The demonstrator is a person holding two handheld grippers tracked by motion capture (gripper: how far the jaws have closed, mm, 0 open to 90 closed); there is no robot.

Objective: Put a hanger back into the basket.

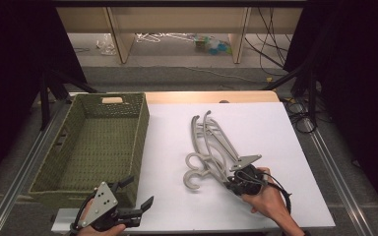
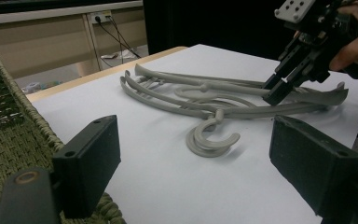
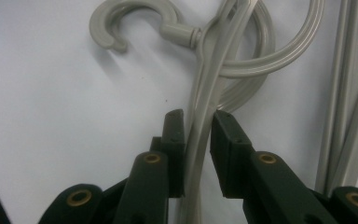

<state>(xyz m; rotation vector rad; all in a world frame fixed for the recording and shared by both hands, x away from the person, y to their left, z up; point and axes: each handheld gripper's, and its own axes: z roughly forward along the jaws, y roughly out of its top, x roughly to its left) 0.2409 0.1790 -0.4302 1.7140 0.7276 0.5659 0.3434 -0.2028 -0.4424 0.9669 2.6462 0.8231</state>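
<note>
Hangers (image 1: 209,150) — grey plastic, two by the count of hooks, lying stacked and crossed on the white desk (image 1: 275,128), right of centre. Each has a thick open hook on a short neck and long, ribbed, gently curved arms. The two hooks (image 1: 194,169) point toward the near-left; the arm ends fan away toward the far edge of the desk.

Basket (image 1: 91,142) — one, woven, olive-green, rectangular, with a handle slot in its far wall. It stands on the left of the desk, well apart from the hangers.

Grippers — two, one in each of the person's hands.
- Right gripper (image 1: 236,184): at the near end of the hangers, its jaws drawn narrow on either side of a hanger arm. The pads are close against the arm; a sliver of gap may remain on one side, so I take it as gripping but just barely.
- Left gripper (image 1: 140,204): at the near-left edge of the desk beside the basket corner, jaws spread wide, nothing between them.

View notes — the right gripper view gives the ribbing of the arm between the pads (image 3: 175,140) and the hook's neck joint (image 3: 182,33). The left gripper view shows the hangers (image 2: 214,100) side-on, low and flat, with the right gripper (image 2: 279,88) tilted down onto them. The high view gives the whole layout.
</note>
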